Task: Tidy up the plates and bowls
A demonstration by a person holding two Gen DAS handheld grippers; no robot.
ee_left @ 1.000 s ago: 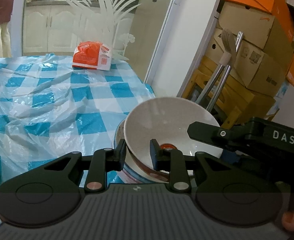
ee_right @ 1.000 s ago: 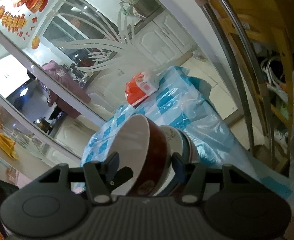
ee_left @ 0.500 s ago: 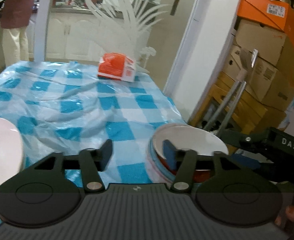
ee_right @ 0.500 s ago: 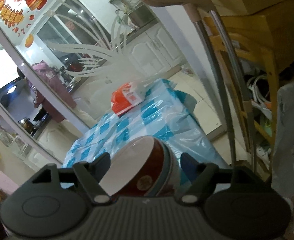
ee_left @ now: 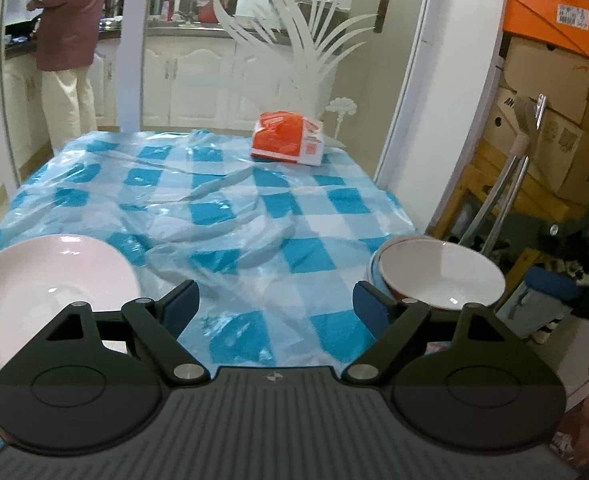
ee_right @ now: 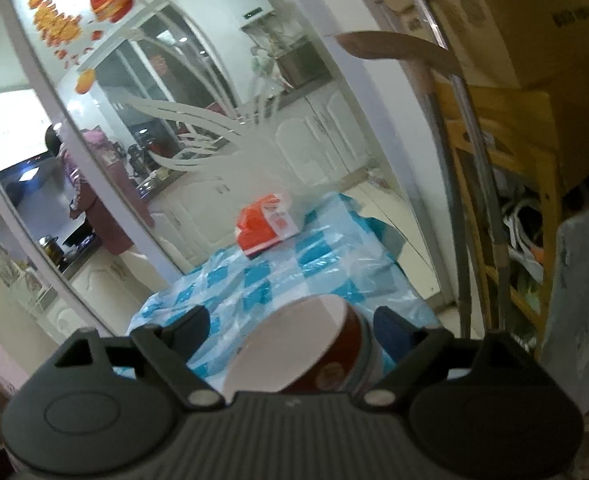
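Left gripper (ee_left: 276, 304): jaws wide apart, just been opening, only tablecloth between them. Right gripper (ee_right: 290, 330): jaws apart too, just been opening, pads clear of the red bowl (ee_right: 302, 348) that sits between them. That bowl, glossy ceramic, white inside, round emblem on its side unreadable, is nested on top of a bowl stack (ee_left: 376, 266) at the table's right edge; lower bowls mostly hidden, count unclear. White plate (ee_left: 50, 280), smooth and shallow, at the left, cut off by the frame and the gripper body. Crinkled plastic blue-check tablecloth (ee_left: 230, 208). Orange-white packet (ee_left: 288, 138) at the far end, print too blurred. Cardboard boxes (ee_left: 550, 80) stacked beyond on the right, labels illegible.
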